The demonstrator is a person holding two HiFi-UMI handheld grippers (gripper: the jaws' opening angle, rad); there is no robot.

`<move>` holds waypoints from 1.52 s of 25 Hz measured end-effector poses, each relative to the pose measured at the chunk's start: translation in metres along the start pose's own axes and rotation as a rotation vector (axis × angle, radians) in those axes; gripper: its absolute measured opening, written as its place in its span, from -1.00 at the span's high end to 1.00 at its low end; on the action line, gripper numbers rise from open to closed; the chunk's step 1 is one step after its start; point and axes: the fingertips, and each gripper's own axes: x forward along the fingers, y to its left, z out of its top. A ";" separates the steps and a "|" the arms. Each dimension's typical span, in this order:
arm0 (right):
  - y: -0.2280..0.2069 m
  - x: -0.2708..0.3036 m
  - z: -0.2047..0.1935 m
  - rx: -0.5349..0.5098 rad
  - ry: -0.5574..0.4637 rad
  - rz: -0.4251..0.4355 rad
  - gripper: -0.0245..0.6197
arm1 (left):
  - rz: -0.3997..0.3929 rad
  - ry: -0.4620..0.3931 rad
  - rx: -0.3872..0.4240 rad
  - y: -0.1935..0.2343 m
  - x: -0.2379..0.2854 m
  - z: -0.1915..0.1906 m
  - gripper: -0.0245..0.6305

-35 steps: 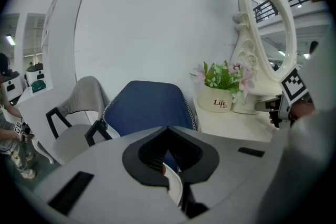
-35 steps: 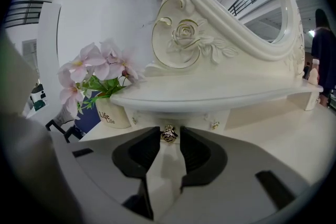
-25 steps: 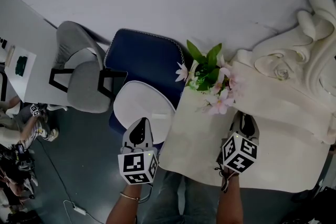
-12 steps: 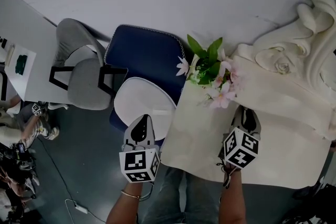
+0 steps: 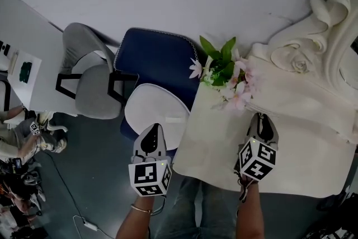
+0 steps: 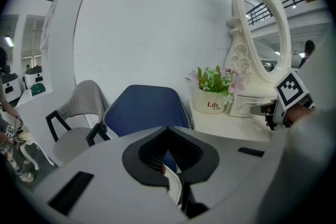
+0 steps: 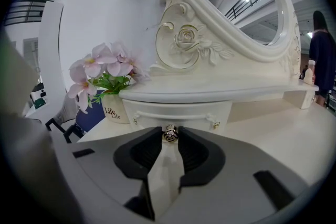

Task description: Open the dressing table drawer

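Observation:
A cream dressing table [image 5: 218, 143] carries a carved oval mirror [image 7: 231, 2] with a small white drawer [image 7: 181, 112] under its shelf. My right gripper [image 7: 169, 134] points at that drawer, and its two black tips are closed on a small round metal knob [image 7: 169, 132] at the drawer's front. In the head view the right gripper [image 5: 262, 119] lies over the tabletop near the flowers. My left gripper [image 5: 151, 130] hangs off the table's left edge above a chair seat. Its tips meet in the left gripper view [image 6: 168, 128], shut, with nothing held.
A pot of pink flowers [image 5: 225, 74] stands at the table's back left corner, beside the drawer. A blue chair [image 5: 156, 59] with a white seat cushion [image 5: 156, 110] is pushed against the table's left side. A grey chair [image 5: 89, 89] stands further left.

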 end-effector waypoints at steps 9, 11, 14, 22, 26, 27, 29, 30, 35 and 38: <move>0.001 -0.013 -0.010 -0.003 0.006 0.001 0.60 | -0.009 -0.001 0.004 -0.003 -0.009 -0.005 0.91; 0.002 -0.016 -0.013 -0.004 0.005 0.002 0.60 | -0.010 -0.003 0.003 -0.004 -0.011 -0.006 0.91; 0.002 -0.019 -0.015 -0.004 0.003 0.000 0.60 | -0.015 -0.006 0.003 -0.005 -0.012 -0.006 0.90; 0.002 -0.026 -0.019 -0.003 0.001 -0.007 0.60 | -0.022 -0.008 0.002 -0.004 -0.017 -0.009 0.90; 0.003 -0.030 -0.022 -0.004 0.001 -0.005 0.60 | -0.025 -0.008 0.001 -0.005 -0.019 -0.011 0.90; 0.003 -0.030 -0.023 -0.004 0.001 -0.005 0.60 | -0.026 -0.008 0.002 -0.006 -0.020 -0.011 0.91; 0.003 -0.032 -0.024 -0.004 0.003 -0.005 0.60 | -0.027 -0.008 0.003 -0.007 -0.021 -0.011 0.90; 0.003 -0.033 -0.025 -0.004 0.003 -0.004 0.60 | -0.028 -0.008 0.003 -0.007 -0.022 -0.011 0.90; 0.004 -0.038 -0.027 -0.006 0.004 -0.002 0.60 | -0.029 -0.011 0.001 -0.009 -0.025 -0.011 0.91; 0.005 -0.040 -0.029 -0.004 0.004 -0.001 0.60 | -0.031 -0.009 0.000 -0.010 -0.027 -0.013 0.91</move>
